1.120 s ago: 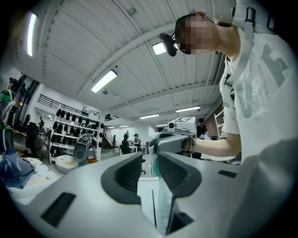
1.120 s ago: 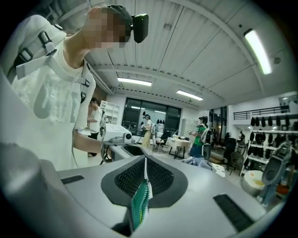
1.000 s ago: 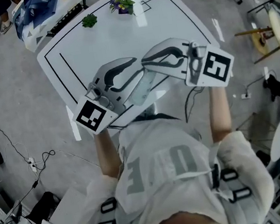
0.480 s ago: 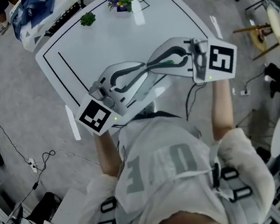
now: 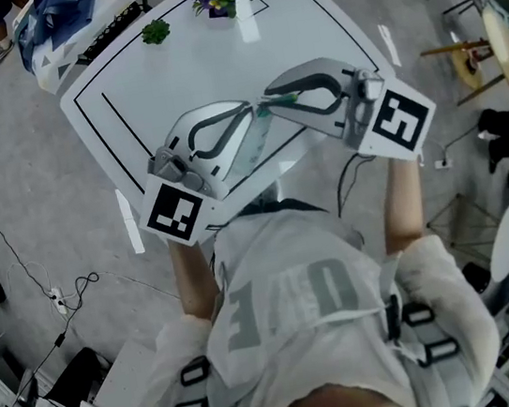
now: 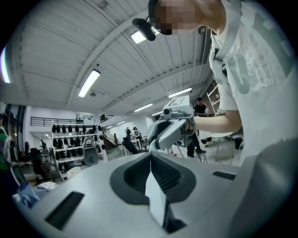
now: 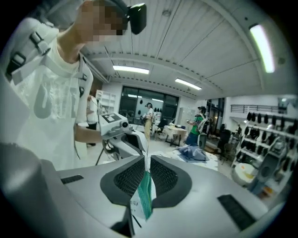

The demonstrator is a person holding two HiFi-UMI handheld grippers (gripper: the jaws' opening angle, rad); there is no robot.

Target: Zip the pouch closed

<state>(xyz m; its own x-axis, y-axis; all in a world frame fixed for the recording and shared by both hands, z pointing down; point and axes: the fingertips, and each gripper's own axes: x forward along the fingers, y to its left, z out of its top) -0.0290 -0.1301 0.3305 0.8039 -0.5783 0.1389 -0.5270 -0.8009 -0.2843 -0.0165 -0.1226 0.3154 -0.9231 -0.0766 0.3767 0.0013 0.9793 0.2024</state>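
Since a second ago the left gripper (image 5: 253, 108) has been closing its jaws, and they now stand clenched on a pale, thin edge of the pouch (image 5: 260, 145). Its tips have also drawn in until they nearly meet those of the right gripper (image 5: 269, 107).

We hold the pouch in the air between the two grippers, over the near edge of the table (image 5: 168, 68) and not resting on it. In the right gripper view the jaws are clamped on the green-banded end of the pouch (image 7: 145, 195), which we take for the zip tape. Whether the slider itself is in that grip we cannot tell. In the left gripper view only a whitish fold of film (image 6: 156, 200) sits between the pads.

We judge the main risk to be slippage. The left hold is on smooth, thin film, so a pull along the zip could drag it out of the pads. If the right jaws hold tape and not the slider, the pull would only stretch the pouch and close nothing. With both grips so close together the film may also bunch or twist and jam the track. A lost grip could drop the pouch off the table's edge.

The pouch looks see-through, and we make out nothing inside it. At the far side of the table a small pot (image 5: 220, 6) holds purple flowers, and a green sprig (image 5: 156, 32) stands near it.
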